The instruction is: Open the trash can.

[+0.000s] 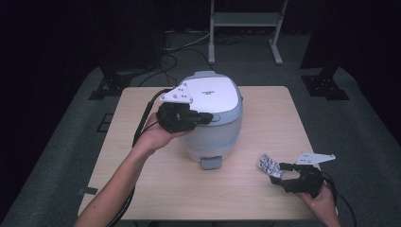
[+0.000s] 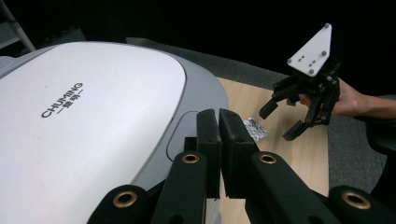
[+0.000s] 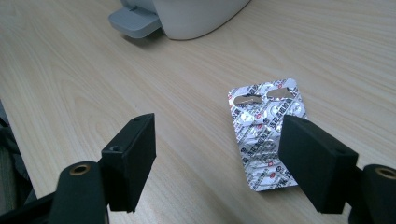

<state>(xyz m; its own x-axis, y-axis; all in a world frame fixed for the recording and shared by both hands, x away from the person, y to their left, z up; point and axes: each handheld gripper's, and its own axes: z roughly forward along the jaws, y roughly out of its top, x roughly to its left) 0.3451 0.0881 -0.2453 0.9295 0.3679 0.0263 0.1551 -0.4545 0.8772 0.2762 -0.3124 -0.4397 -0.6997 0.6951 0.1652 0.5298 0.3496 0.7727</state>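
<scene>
Rice cooker (image 1: 213,118), white-lidded with a pale grey body, stands near the middle of the table (image 1: 265,198), a little toward the far edge, its lid down. The high view shows its whole shape: a rounded lid, a translucent-looking lower wall, and a small grey tab (image 1: 210,162) jutting from its base toward the near edge. The left gripper view adds what the high view is too small to give: the word CHUMING printed in grey on the lid (image 2: 88,126), and a recessed grey panel (image 2: 184,135) at the lid's front.

In the high view the left tongs (image 1: 205,117) lie level against the cooker's left flank at lid height. Their own view shows the two black jaws pressed together with nothing between them, tips over the grey panel; whether they touch it I cannot tell.

A silver blister pack (image 3: 265,135) lies flat near the right part of the near edge. The right gripper view shows two emptied pockets at its far end and red-and-grey print on the foil. The right tongs (image 3: 219,161) stand wide, one jaw over the pack's right side, the other over bare wood; they grip nothing.
</scene>
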